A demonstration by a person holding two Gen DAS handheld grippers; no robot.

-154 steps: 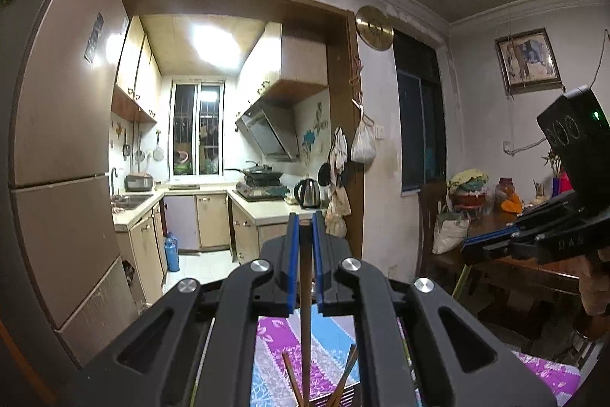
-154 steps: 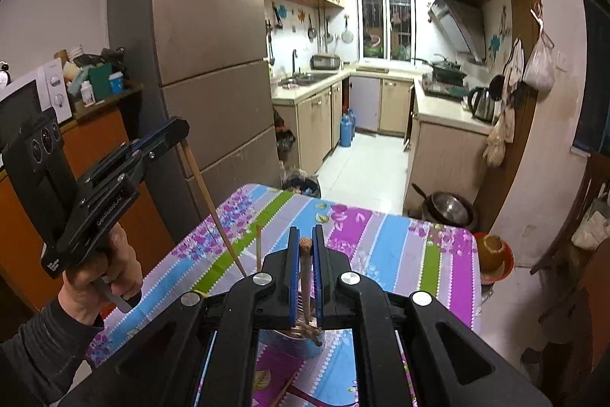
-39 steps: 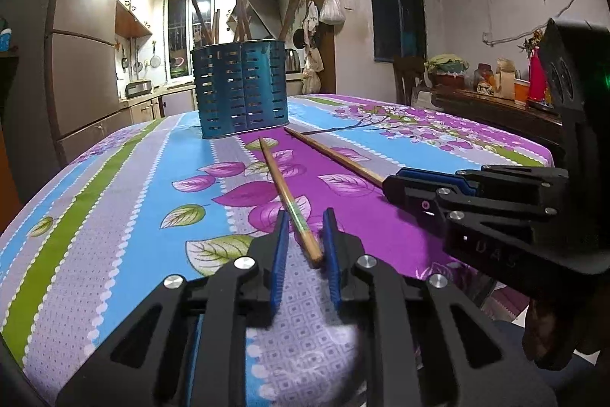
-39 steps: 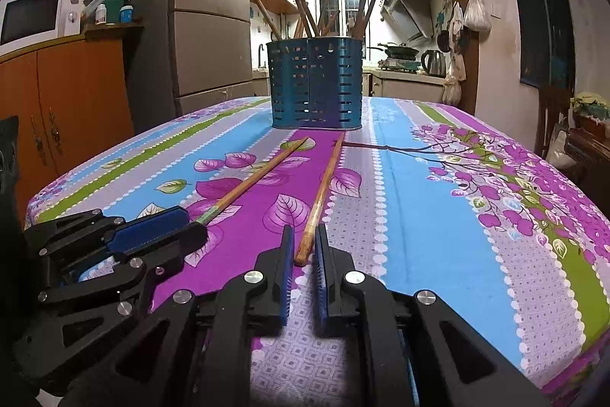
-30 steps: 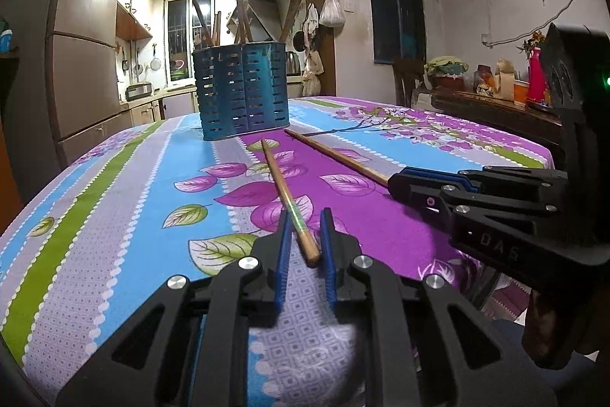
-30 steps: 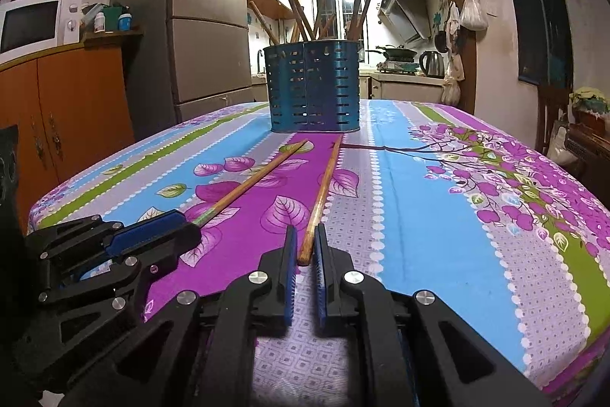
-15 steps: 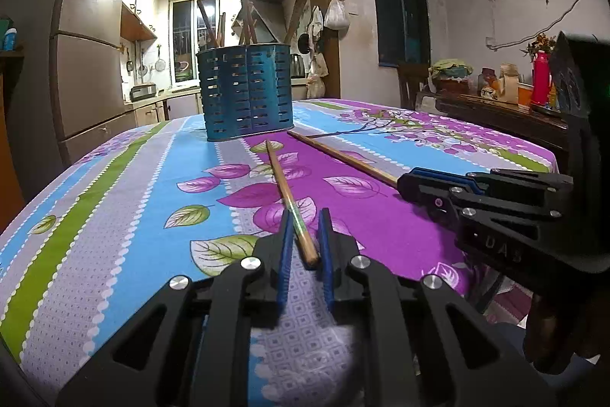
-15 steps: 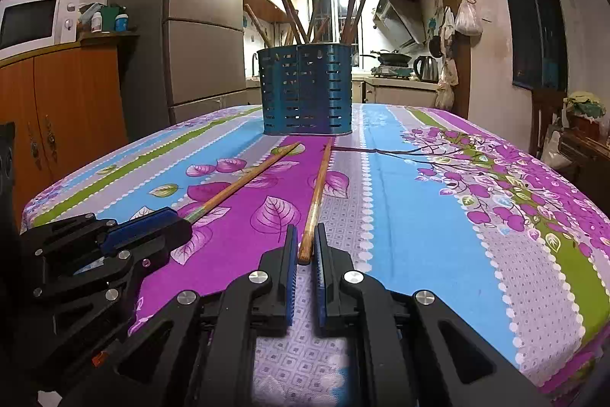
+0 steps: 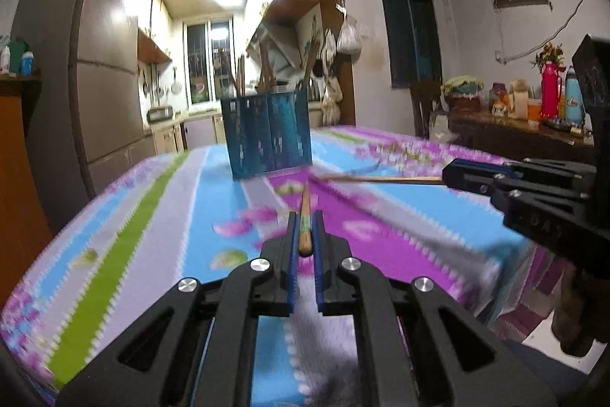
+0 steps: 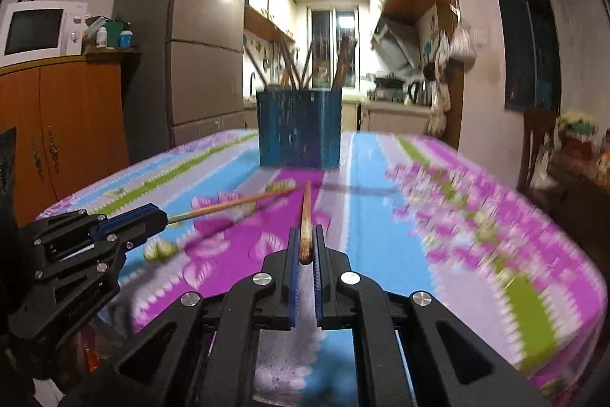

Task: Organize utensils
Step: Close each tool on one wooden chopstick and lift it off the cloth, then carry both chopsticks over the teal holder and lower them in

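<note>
A blue perforated utensil holder [image 9: 268, 134] with several wooden chopsticks stands on the flowered tablecloth; it also shows in the right wrist view [image 10: 299, 126]. My left gripper [image 9: 305, 227] is shut on a wooden chopstick [image 9: 305, 216] and holds it above the cloth, pointing at the holder. My right gripper [image 10: 304, 239] is shut on another wooden chopstick [image 10: 305, 216], also raised. Each gripper shows in the other's view, the right gripper [image 9: 453, 178] with its chopstick [image 9: 381, 179] and the left gripper [image 10: 152, 214] with its chopstick [image 10: 232, 204].
The table [image 10: 381, 155] carries a striped floral cloth. A fridge [image 10: 198, 44] and an orange cabinet [image 10: 57, 128] with a microwave [image 10: 38, 29] stand at the left. A dark side table [image 9: 514, 136] with bottles is at the right. The kitchen lies behind.
Both grippers have lifted their chopsticks off the tablecloth and risen; the chopsticks lay flat on the cloth before. The views are blurred from motion.
</note>
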